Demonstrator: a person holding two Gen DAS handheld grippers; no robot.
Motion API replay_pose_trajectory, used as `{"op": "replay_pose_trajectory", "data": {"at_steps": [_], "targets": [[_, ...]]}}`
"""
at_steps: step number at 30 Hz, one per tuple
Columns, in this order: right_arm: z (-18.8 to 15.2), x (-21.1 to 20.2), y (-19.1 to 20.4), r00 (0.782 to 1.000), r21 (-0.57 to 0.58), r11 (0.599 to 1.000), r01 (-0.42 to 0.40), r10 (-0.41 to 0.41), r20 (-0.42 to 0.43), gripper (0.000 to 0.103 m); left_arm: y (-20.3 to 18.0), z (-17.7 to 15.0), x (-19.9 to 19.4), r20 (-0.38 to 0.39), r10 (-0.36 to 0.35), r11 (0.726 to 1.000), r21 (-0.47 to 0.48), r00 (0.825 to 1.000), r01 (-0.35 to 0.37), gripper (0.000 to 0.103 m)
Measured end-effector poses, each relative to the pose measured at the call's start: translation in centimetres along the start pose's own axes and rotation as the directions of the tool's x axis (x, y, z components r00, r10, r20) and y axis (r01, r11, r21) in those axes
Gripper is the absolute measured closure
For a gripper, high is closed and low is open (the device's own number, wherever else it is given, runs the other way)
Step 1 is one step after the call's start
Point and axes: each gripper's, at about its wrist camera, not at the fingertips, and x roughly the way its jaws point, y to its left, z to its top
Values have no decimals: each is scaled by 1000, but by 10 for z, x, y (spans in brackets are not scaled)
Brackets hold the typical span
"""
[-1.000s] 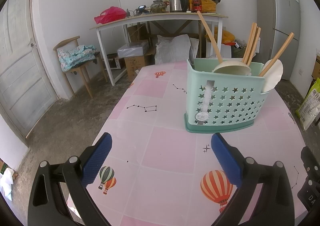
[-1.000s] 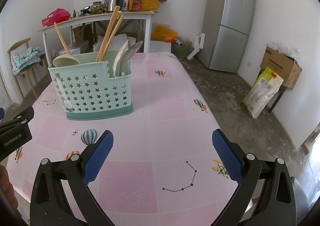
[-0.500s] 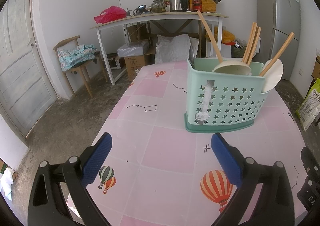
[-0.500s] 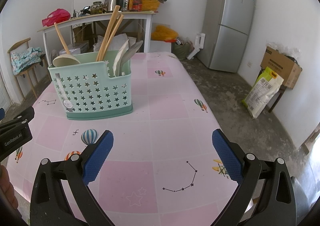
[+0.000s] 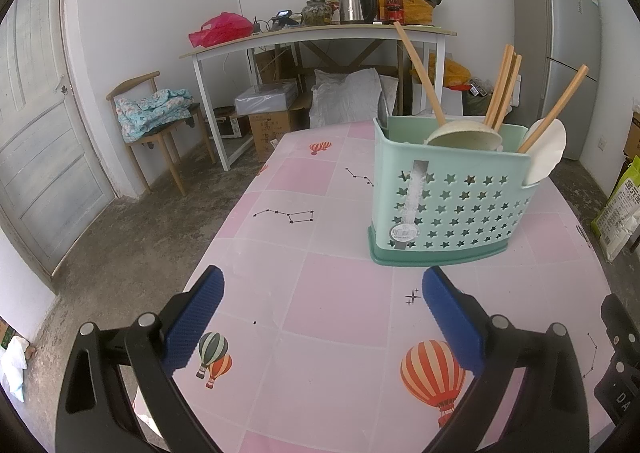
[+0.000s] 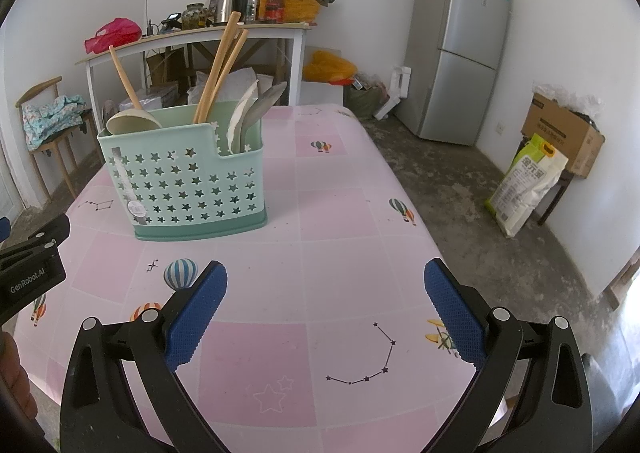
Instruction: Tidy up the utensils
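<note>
Blue-padded left gripper (image 5: 322, 295) and right gripper (image 6: 325, 293) are hovering with jaws released, grasping nothing, over the pink table's (image 6: 340, 213) near edge; farther in, the mint utensil basket (image 6: 184, 189) is standing upright, holding wooden-handled utensils (image 5: 500, 91).

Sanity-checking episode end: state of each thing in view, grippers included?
Left gripper: open, empty.
Right gripper: open, empty.
Caddy: upright on the table, filled.
Ladle: in caddy, handle up, leaning.
Chopsticks: in caddy, leaning.
Spatulas: in the caddy's low section, blades up.
Door: shut.
Fridge: shut.
</note>
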Motion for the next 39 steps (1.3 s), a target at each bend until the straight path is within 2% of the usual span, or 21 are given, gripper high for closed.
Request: {"op": "replay_pose_trajectory", "data": {"at_steps": [39], "targets": [[1, 1, 4, 1000, -1, 1000, -4, 4, 1, 8, 3, -1, 0, -1, -1, 1000, -3, 1000, 1, 6]]}}
